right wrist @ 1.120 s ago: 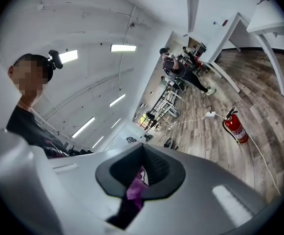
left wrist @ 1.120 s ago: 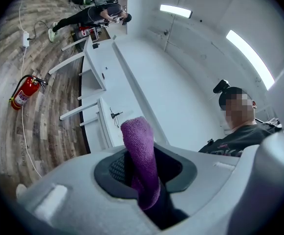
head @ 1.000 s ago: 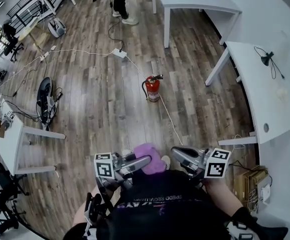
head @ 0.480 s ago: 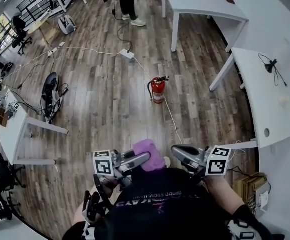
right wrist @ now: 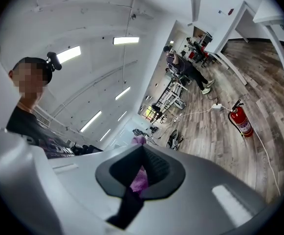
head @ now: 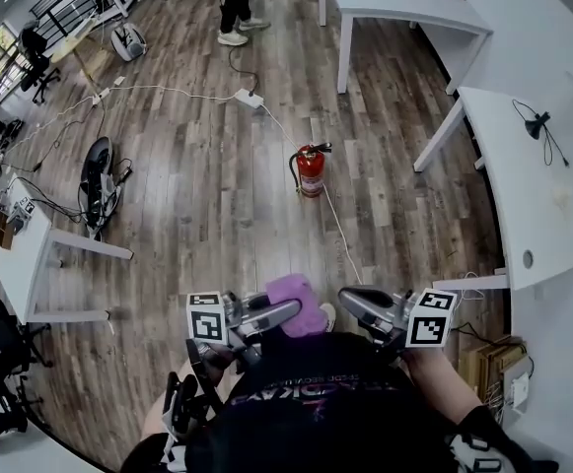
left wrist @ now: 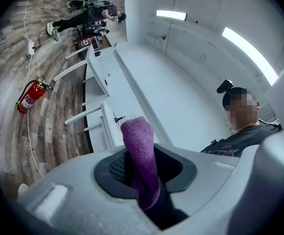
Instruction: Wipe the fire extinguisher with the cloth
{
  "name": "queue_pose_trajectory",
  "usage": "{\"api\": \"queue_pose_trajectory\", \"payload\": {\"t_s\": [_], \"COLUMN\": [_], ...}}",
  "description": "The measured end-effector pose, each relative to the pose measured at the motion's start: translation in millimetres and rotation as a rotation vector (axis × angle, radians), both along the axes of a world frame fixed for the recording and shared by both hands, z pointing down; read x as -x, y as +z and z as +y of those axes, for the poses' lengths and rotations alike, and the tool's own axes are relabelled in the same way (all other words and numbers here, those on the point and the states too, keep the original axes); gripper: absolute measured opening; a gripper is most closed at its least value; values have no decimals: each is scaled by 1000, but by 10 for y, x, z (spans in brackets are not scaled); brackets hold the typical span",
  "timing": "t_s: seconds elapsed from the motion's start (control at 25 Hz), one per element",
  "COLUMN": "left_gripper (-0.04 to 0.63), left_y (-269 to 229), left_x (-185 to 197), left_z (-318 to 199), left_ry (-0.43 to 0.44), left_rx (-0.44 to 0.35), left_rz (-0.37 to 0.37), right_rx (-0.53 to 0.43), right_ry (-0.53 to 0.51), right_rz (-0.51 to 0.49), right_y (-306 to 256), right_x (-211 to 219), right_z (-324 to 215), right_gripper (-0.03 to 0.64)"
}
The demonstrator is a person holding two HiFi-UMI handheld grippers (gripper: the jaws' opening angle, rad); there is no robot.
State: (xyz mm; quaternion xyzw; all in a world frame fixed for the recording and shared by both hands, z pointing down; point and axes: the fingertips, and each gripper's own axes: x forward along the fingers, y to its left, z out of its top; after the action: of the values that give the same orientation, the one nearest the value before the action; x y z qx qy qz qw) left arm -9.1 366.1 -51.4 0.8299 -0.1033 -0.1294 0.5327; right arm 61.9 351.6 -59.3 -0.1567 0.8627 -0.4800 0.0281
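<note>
A person stands on the wood floor [head: 207, 215] of an open workroom, both tools carried low in front of the body and angled inward. The left hand-held gripper [head: 288, 313] has its jaws narrowed onto a purple cloth [head: 296, 296], pinching it low down so that a thick fold stands free above the pads, a hold that looks meant to leave plenty of fabric for rubbing. The right hand-held gripper [head: 347, 299] is closed tight on nothing; the purple glimpsed past its jaws appears to be that same cloth in the other tool. The red fire extinguisher [head: 309, 170] stands upright on the floor far ahead, well apart from both tools and roughly in line with the gap between them. Its black hose curls down its left side, and a white cable [head: 340, 230] runs past its base from a power strip [head: 246, 98] farther off. White tabletops [head: 523, 185] line the right side. Wiping has evidently not begun: the person would have to walk forward and bring the cloth down to floor level.
</note>
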Motion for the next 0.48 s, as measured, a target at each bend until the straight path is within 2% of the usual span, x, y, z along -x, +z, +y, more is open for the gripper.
{"api": "queue_pose_trajectory", "payload": {"t_s": [0.48], "left_gripper": [89], "left_y": [96], "left_x": [44], "left_z": [-84], "left_ry": [-6], "left_rx": [30], "left_rz": [-7], "right_rx": [9], "right_ry": [-20], "right_rz": [4], "right_y": [64], "right_x": [90], "right_z": [-84], "right_gripper": [2]}}
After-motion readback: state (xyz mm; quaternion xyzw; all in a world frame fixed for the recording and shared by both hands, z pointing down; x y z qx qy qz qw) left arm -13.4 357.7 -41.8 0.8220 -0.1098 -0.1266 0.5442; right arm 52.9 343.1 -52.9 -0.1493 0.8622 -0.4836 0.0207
